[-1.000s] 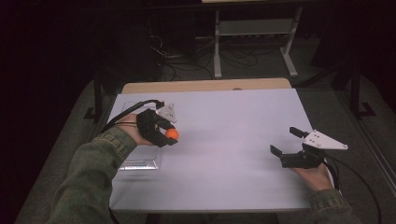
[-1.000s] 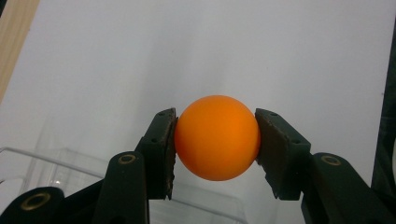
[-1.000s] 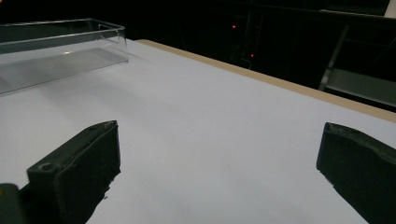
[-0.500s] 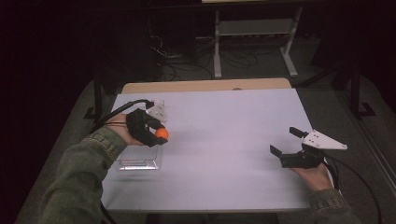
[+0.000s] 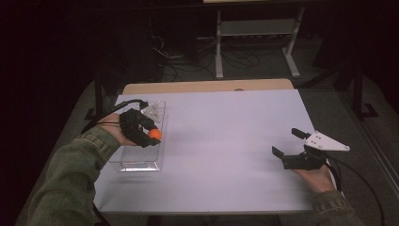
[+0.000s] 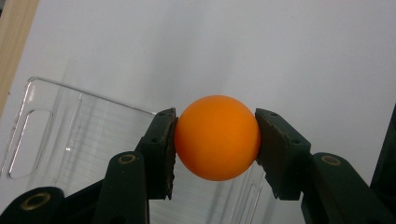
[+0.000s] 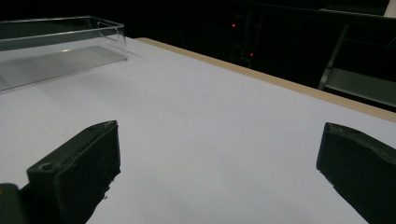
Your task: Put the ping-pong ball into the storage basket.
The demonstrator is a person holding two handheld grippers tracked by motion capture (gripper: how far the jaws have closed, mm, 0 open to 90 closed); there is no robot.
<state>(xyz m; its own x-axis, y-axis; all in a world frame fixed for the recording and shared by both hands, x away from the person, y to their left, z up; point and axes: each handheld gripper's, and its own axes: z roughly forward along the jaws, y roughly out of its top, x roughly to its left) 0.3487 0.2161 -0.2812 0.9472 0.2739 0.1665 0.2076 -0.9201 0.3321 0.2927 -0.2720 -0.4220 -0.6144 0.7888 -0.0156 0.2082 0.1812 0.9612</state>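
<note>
Gripping a smooth orange ball (image 6: 217,137), left tongs (image 6: 215,144) overhang a clear tray (image 6: 51,135).

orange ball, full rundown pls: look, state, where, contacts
The orange ball is a smooth, matte, plain sphere, plastic by the look, like a table tennis ball. The left claw grips it between both black pads, pressed on opposite sides. It hangs above the clear plastic tray at the white table's left edge, not touching either.

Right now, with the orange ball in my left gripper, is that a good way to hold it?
Yes. The left gripper clamps the orange ball across its widest middle, a pad on each opposite side, so the round surface cannot easily slip out. It hangs above the clear tray.
</note>
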